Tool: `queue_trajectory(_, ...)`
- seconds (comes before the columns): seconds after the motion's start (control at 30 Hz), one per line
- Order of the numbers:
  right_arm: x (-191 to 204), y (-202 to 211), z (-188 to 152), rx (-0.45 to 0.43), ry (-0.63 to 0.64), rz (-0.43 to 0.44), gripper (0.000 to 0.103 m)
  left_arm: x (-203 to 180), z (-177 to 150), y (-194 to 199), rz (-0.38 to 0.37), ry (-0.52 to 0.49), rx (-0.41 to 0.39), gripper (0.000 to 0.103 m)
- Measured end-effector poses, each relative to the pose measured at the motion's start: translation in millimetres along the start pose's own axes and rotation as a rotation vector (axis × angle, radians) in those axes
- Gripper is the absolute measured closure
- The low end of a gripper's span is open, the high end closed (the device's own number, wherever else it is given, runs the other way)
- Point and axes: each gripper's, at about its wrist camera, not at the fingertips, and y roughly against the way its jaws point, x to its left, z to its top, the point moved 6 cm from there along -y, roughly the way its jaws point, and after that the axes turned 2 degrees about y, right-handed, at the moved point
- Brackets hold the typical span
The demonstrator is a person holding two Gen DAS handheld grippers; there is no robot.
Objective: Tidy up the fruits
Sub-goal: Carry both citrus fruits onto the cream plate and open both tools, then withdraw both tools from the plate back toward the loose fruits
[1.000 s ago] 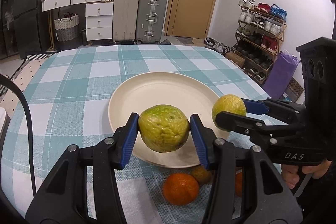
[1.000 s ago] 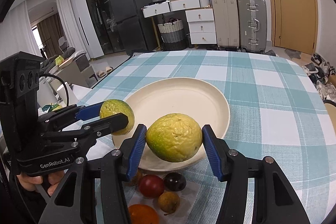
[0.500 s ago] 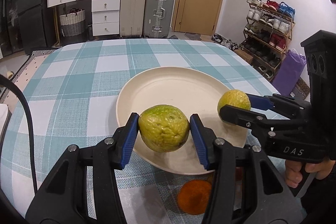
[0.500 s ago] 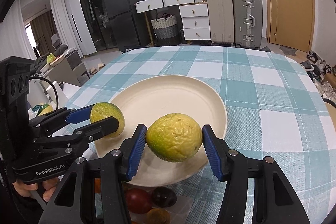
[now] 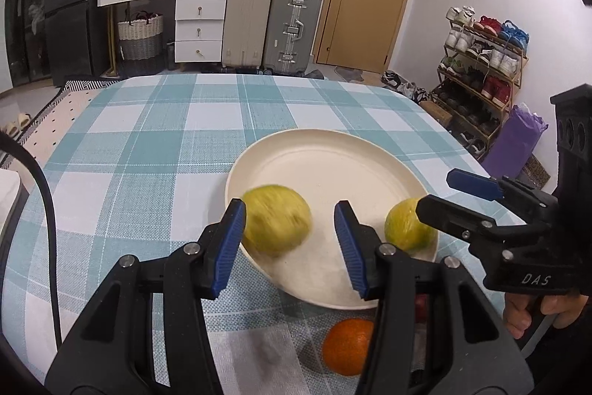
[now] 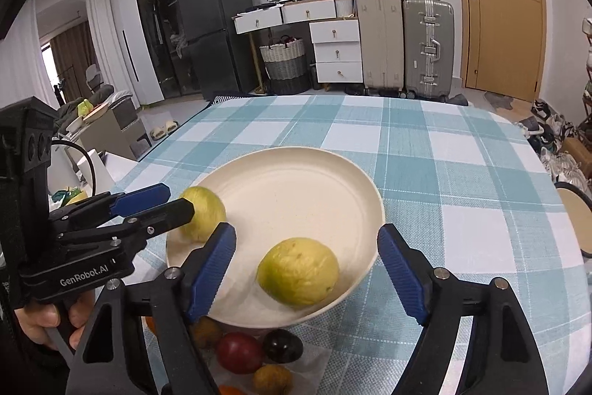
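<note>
The oval fruit lies in the plate near its front rim, with its long axis running side to side across the right wrist view. It sits between and just below the pads of the right tool. That tool's jaws are opening, released, with a clear gap on both sides.

The blurred fruit is at the plate's left front edge, too smeared to tell which way it points. It is close against one pad of the left tool and clear of the other, so that tool is not clamping it.

The rest of the plate is bare. The checked surface is open beyond and beside it. An orange, a red fruit and a dark fruit lie just in front of the plate.
</note>
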Motion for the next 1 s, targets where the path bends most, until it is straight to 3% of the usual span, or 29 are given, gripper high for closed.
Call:
queue_trajectory(0.1,2,7,-2,0.002,0.014,0.003,0.013,0,-1,11,-0.004,0.004,-0.002,0.045)
queue_trajectory(0.23,2,19,-7,-0.008,0.016,-0.008,0.005,-1,-3,30,0.013,-0.01,-0.03,0.022)
queue_trajectory(0.4,1,35,-14,-0.023,0.016,-0.04,0.0,-4,-11,54,0.019,-0.029,-0.05,0.016)
queue_trajectory(0.5,3,42,-18,-0.022,0.023,-0.026,0.0,-6,-16,68,0.024,-0.034,-0.056,0.001)
queue_trajectory(0.77,11,58,-32,-0.004,0.003,0.001,0.0,-17,-30,107,0.027,-0.079,-0.085,0.001)
queue_trajectory(1.0,17,66,-46,0.02,0.017,0.007,0.0,-19,-46,117,0.027,-0.074,-0.072,0.001)
